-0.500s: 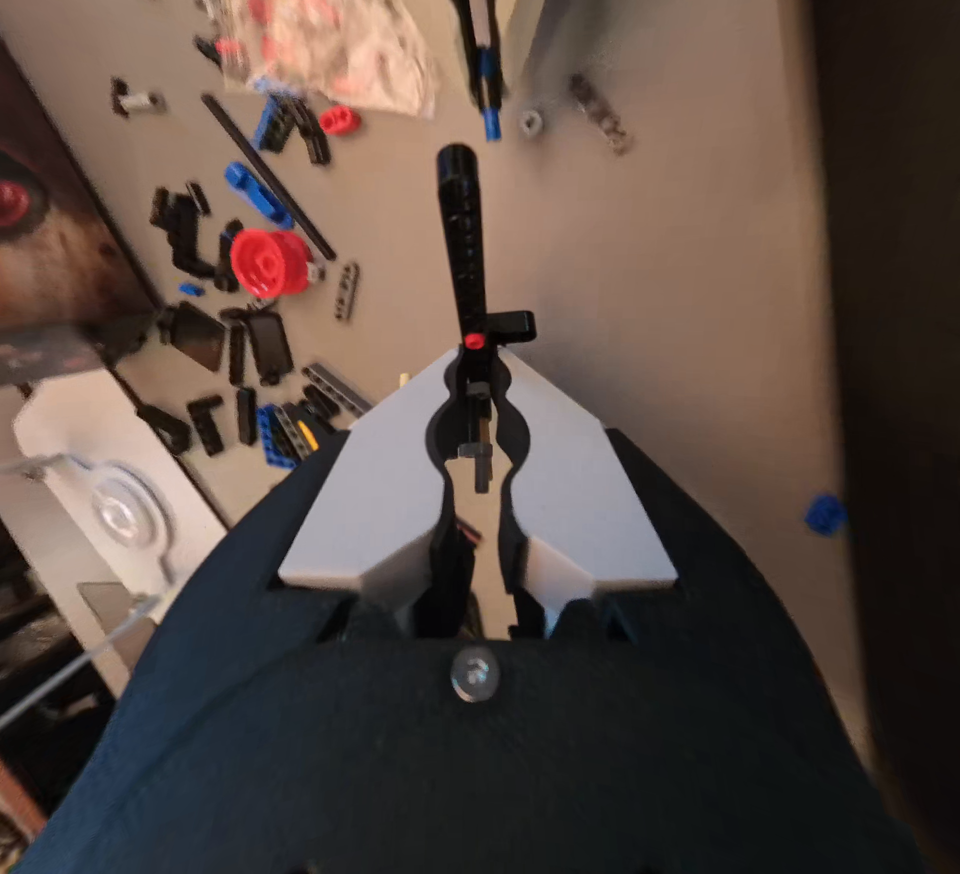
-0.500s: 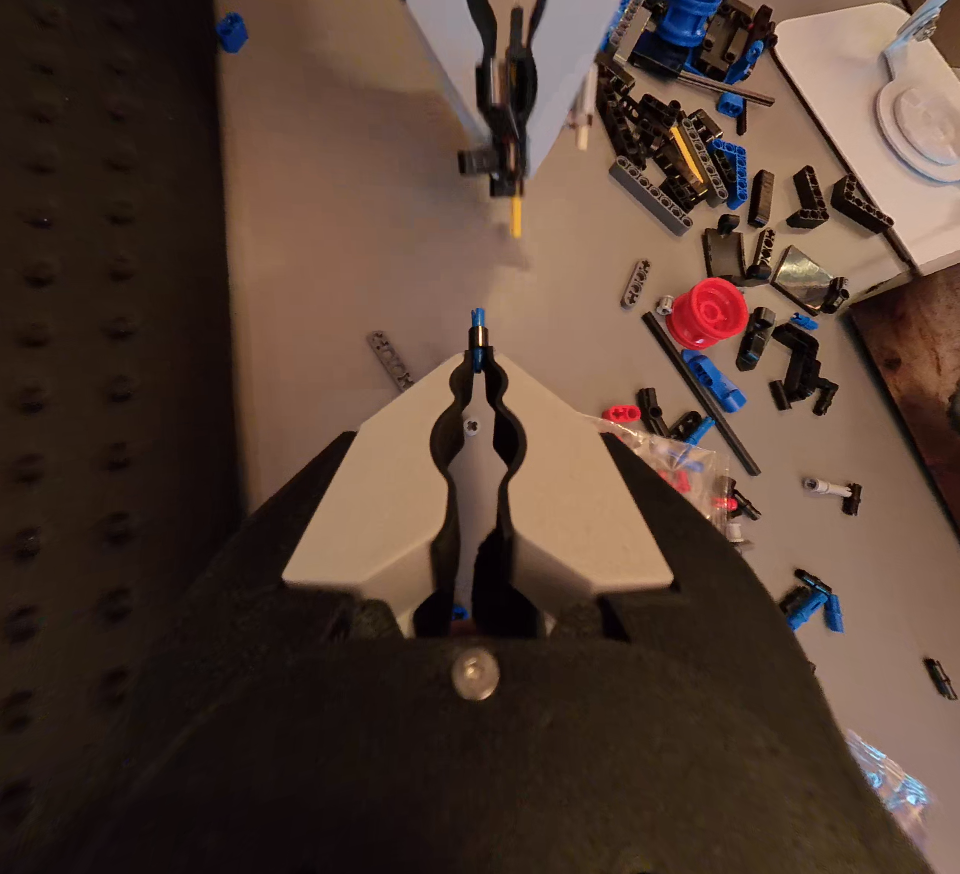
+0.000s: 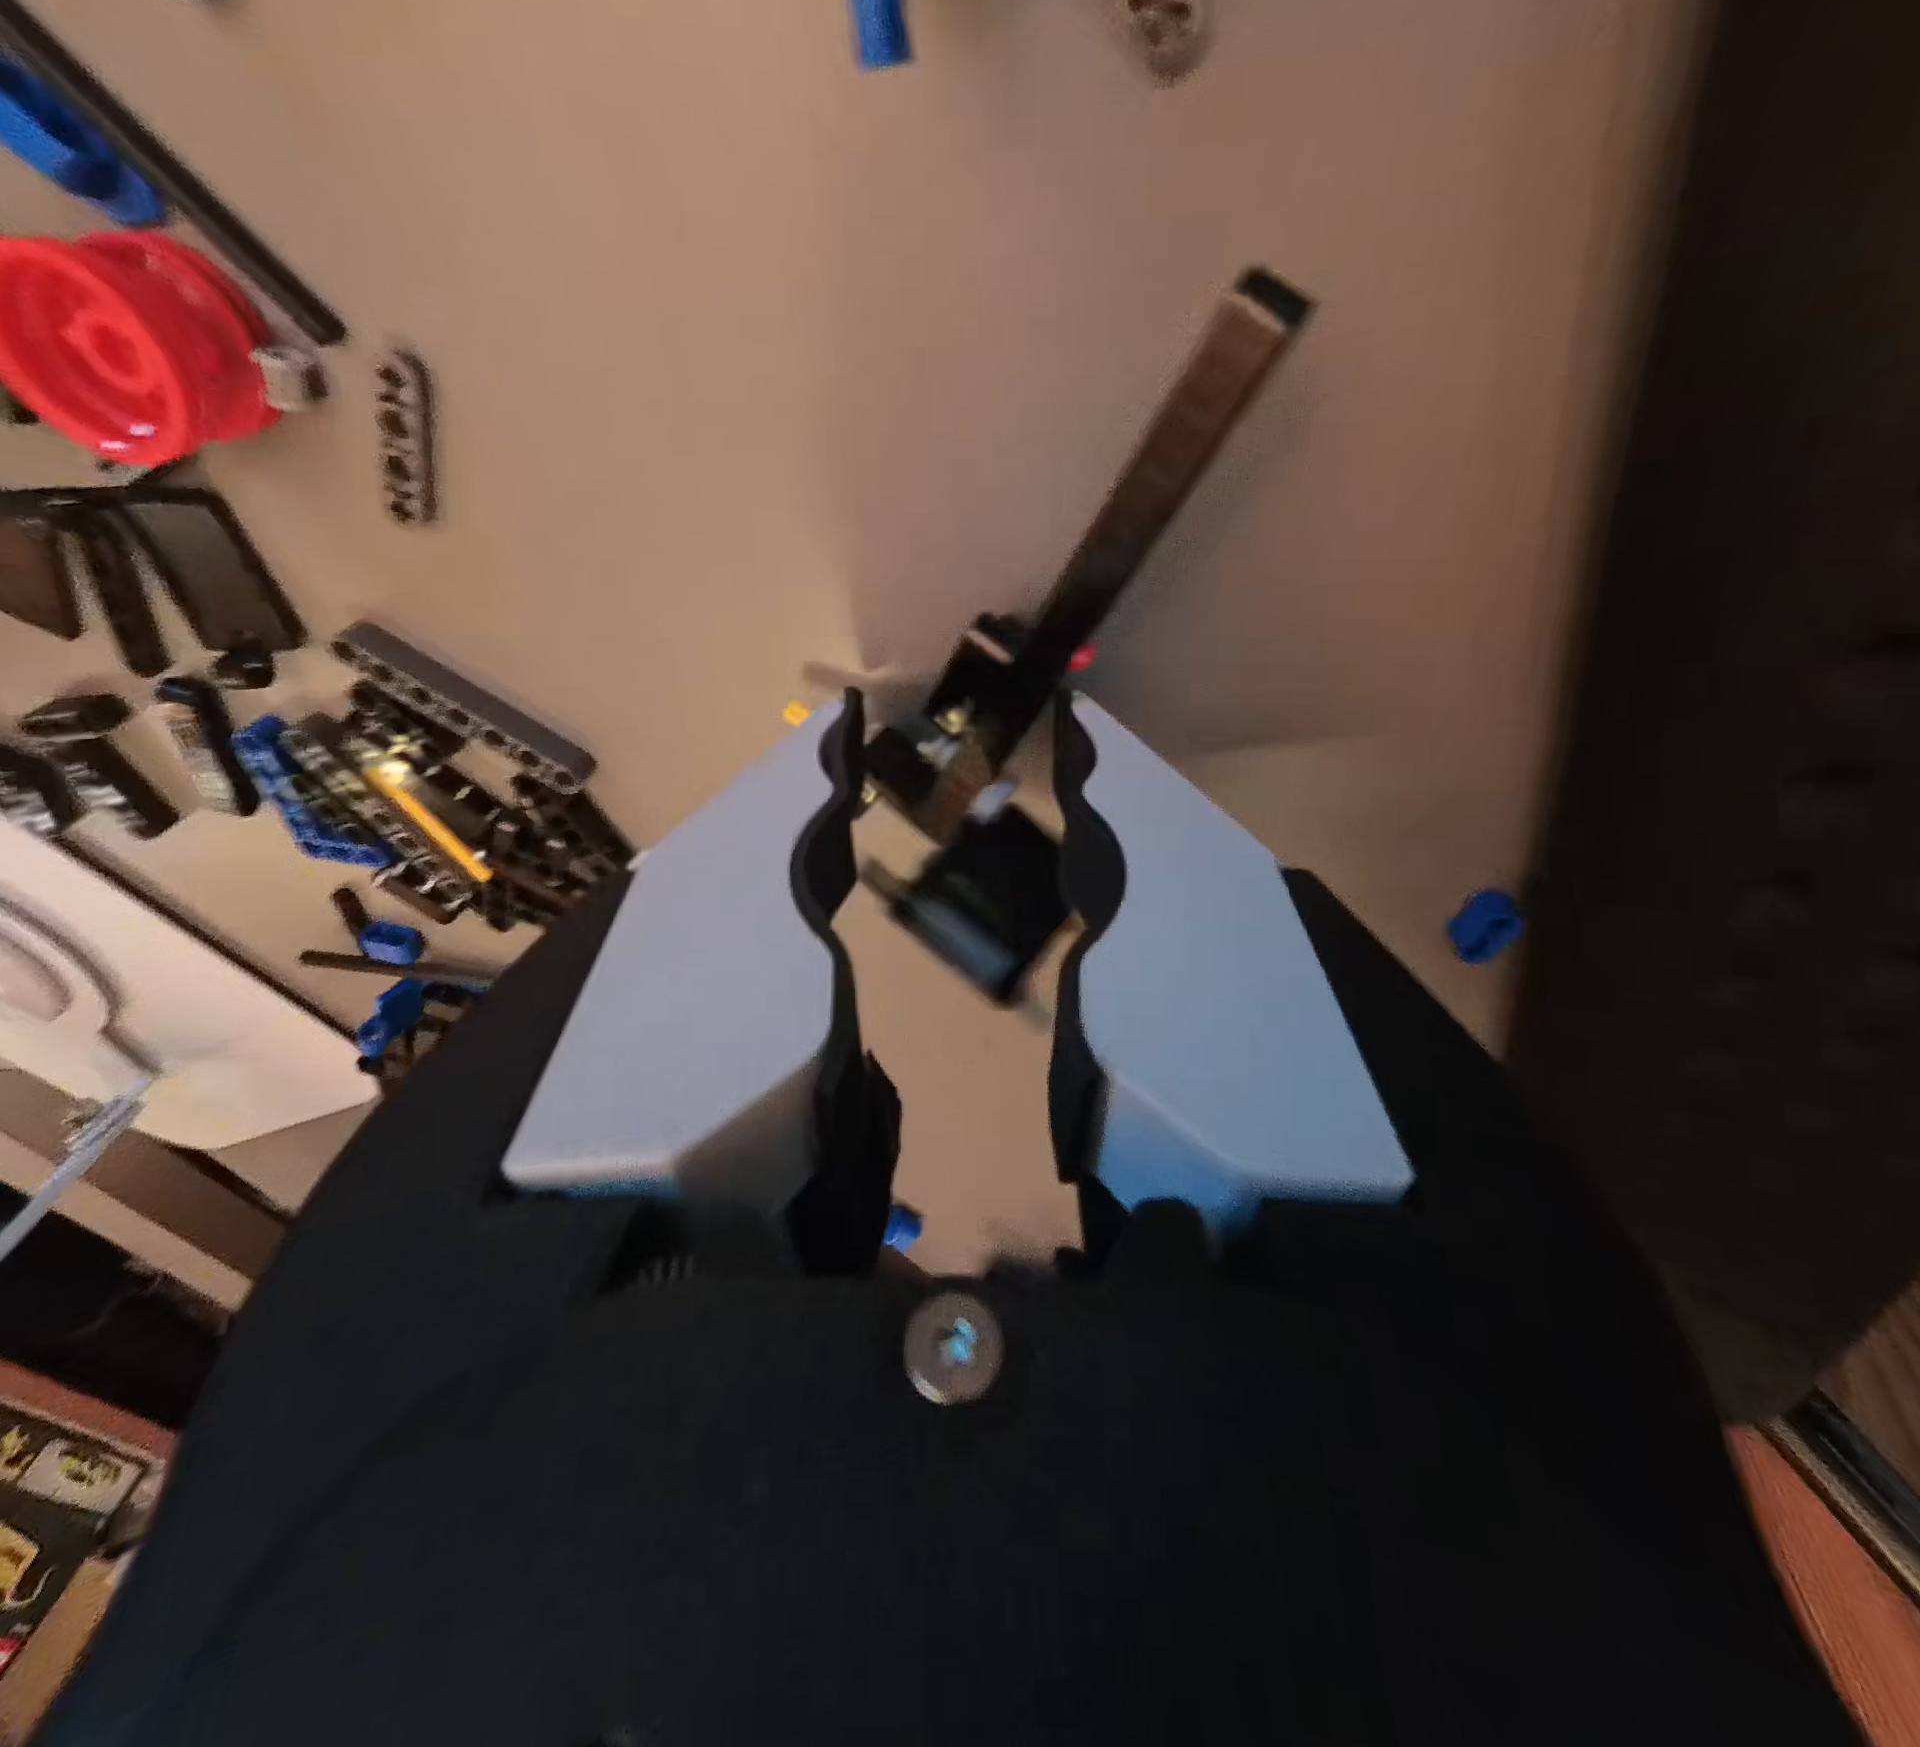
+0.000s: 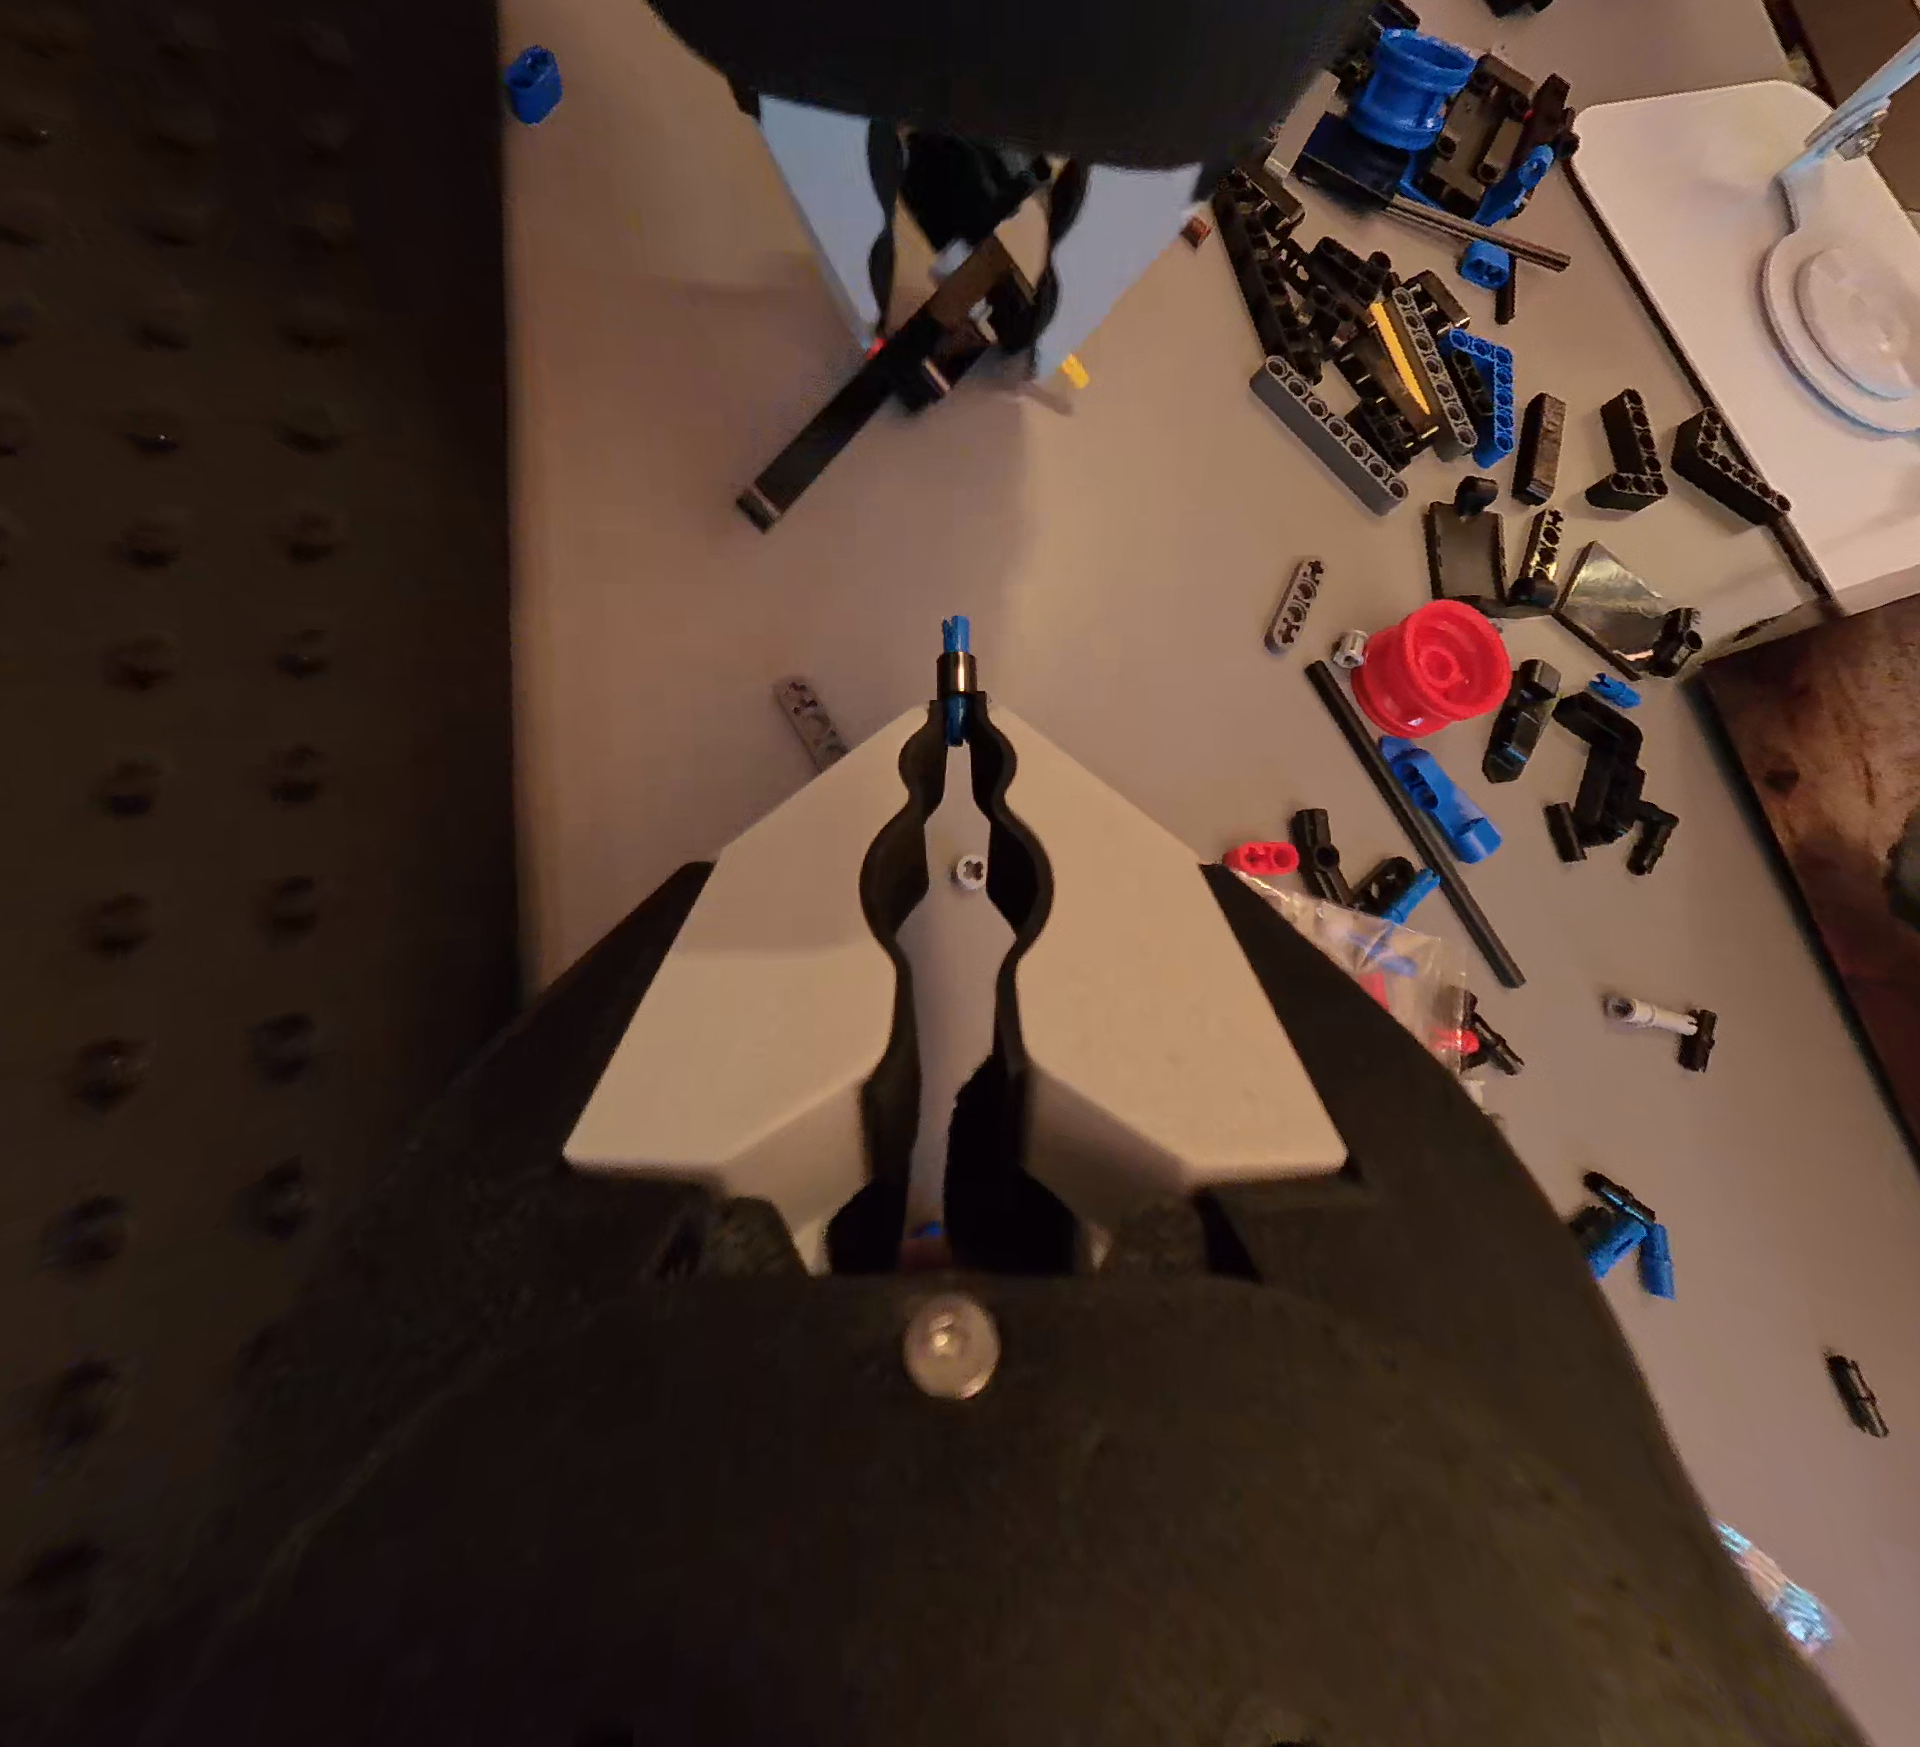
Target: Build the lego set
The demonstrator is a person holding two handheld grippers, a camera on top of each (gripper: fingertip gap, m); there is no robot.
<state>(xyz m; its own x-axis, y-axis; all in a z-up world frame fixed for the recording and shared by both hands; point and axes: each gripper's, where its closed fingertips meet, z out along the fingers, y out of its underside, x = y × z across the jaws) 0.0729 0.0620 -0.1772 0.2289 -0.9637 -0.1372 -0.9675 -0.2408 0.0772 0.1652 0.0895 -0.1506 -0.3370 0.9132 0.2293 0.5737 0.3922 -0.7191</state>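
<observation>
In the right wrist view there are two claws, one red wheel (image 4: 1434,667) at the right, one blue wheel hub (image 4: 1405,87) at the upper right, one long black axle (image 4: 1413,822), and one clear bag (image 4: 1371,954). The small black pieces are too many to count.

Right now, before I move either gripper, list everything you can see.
black beam assembly: 1, black, apparently on table, between the open left gripper jaws
blue pin: 1, blue with black collar, at right gripper tips
red wheel: 1, red, table's right side
parts pile: many, black, blue, grey, far right
long axle: 1, black, beside red wheel
plastic bag: 1, clear, near right
left gripper: grey, open
right gripper: grey, shut on blue pin
</observation>
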